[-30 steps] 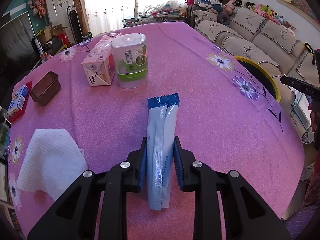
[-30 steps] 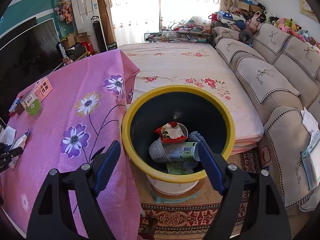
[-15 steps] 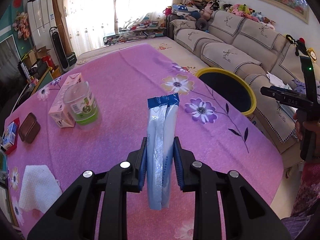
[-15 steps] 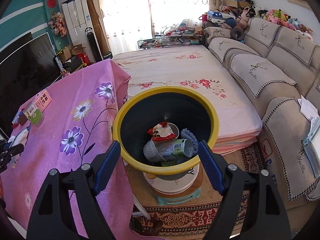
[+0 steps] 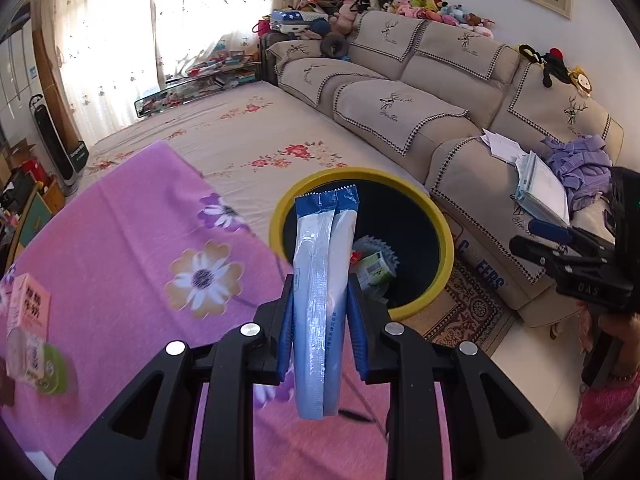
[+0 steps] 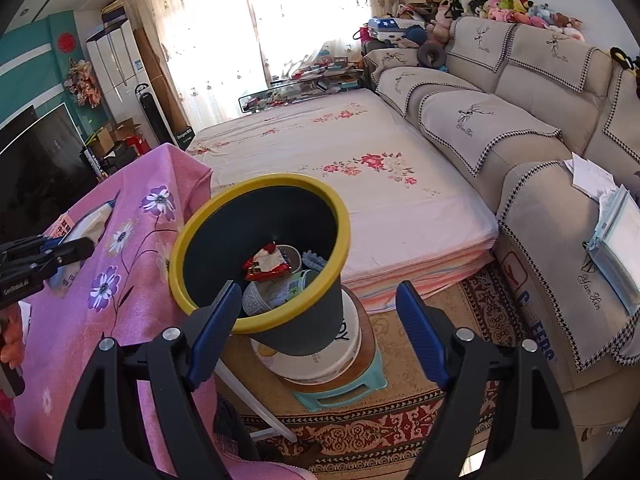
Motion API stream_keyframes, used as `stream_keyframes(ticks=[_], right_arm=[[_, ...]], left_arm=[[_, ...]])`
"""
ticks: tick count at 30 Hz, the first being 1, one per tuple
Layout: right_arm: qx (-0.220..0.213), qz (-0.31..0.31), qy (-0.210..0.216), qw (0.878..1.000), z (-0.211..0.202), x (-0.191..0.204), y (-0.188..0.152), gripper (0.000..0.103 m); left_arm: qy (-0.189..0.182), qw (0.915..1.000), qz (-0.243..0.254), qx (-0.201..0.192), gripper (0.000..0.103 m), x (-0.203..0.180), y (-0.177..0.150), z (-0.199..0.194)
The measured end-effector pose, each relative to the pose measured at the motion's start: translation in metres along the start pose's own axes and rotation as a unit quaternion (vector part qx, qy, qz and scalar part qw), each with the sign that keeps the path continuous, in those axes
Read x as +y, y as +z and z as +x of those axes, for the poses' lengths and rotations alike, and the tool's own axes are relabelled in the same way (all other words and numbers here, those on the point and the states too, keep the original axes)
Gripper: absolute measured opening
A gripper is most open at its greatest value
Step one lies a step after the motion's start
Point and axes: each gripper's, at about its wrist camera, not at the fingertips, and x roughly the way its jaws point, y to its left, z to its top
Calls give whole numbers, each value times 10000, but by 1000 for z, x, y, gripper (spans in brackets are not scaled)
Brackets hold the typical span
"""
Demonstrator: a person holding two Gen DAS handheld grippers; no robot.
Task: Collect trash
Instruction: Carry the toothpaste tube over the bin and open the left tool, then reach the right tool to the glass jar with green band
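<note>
Blue-and-white packet (image 5: pixel 324 280), clamped in the left gripper (image 5: pixel 322 300), has swung from over the worktop (image 5: pixel 132 248) toward the bin (image 5: pixel 440 236); release comes next. Right gripper (image 6: pixel 316 316) gapes empty.

- Left gripper (image 5: pixel 322 312) points steeply down, jaws clamped narrow on a packet (image 5: pixel 322 280) that stands up between the blue pads.
- Right gripper (image 6: pixel 318 320) tilts down too, jaws wide apart, nothing between them.
- A hand (image 5: pixel 616 328) grips the right gripper's handle.
</note>
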Motion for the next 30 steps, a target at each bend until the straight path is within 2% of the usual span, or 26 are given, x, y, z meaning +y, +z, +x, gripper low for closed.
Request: stream_keyframes(ticks=[4,7,9,10,11,14,18,25,30], right_arm=[[72,159,-138,9998,1,-20,-5,75],[108,278,-220,9993,2,-32,-7,75],[132,342,-245,9990,1,-36,-7,75],[137,355,-241,9990,1,-37,-8,75],[137,345,-239,9990,1,-37,-8,75],[153,293,-199,9993,3,-32,-8,76],[165,186,-64,9997,6,-18,-7,76],[267,-197,211,9992,17,25,-3,76],[284,-709,537,9956,20,79,2,76]], left_arm=[[-77,9998,108,112,26,-19,32,44],[-139,9998,69,123,31,-30,50,74],[-56,9999,44,71,54,-33,59,86],[21,10000,16,-11,71,-33,62,87],[69,9999,-32,-117,75,-32,62,84],[39,9996,-80,-278,76,-31,58,67],[199,9979,-171,-584,80,-24,31,22],[194,9934,-769,-833,86,8,-50,-63],[566,9843,-1316,-1033,86,42,-110,-117]])
